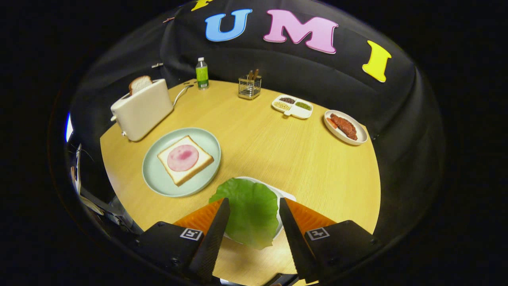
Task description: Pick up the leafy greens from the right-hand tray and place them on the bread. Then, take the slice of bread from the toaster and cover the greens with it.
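1. Gripper view puts my gripper point(254, 204) nearest, fingers apart, with one lettuce leaf point(248, 214) lying between them, untouched, draped over a white tray point(282, 194).
2. At ten o'clock I count one pale green plate point(158, 180) bearing one bread slice point(185, 160) topped with one ham round point(183, 157).
3. Farther at ten, one toaster point(142, 110) holds one slice of toast point(139, 84).
4. At two o'clock sit one meat plate point(345, 127) and one divided dish point(292, 106).
5. Farthest, at twelve, one bottle point(202, 73) and one utensil caddy point(249, 86) stand.

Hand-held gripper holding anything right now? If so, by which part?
Nothing held. The hand-held gripper is open, its fingers apart on either side of the lettuce leaf, which lies on its white tray. Neither finger visibly presses on the leaf.
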The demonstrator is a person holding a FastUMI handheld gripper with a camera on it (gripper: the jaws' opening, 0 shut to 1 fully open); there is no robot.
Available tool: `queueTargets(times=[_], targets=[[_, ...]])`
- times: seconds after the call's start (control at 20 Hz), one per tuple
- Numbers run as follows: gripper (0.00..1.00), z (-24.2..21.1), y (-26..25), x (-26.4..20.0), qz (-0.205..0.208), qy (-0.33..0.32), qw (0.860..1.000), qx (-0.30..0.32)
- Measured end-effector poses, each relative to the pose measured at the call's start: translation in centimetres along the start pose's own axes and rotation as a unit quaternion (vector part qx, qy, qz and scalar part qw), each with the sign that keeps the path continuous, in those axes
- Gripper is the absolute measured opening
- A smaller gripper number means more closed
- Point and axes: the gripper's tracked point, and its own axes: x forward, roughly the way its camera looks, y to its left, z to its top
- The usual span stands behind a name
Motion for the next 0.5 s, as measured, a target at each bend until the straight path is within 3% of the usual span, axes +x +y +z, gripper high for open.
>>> queueTargets(times=[0.1, 0.25, 0.4, 0.5], targets=[[0.73, -1.3, 0.7, 1.7, 0.012, 0.023, 1.000, -0.001], [0.71, -2.9, 0.9, 3.8, 0.022, 0.055, 0.998, -0.002], [0.61, -4.2, 1.2, 5.3, 0.032, 0.088, 0.996, 0.010], [0.60, -4.1, 1.3, 5.3, 0.037, 0.089, 0.995, 0.007]])
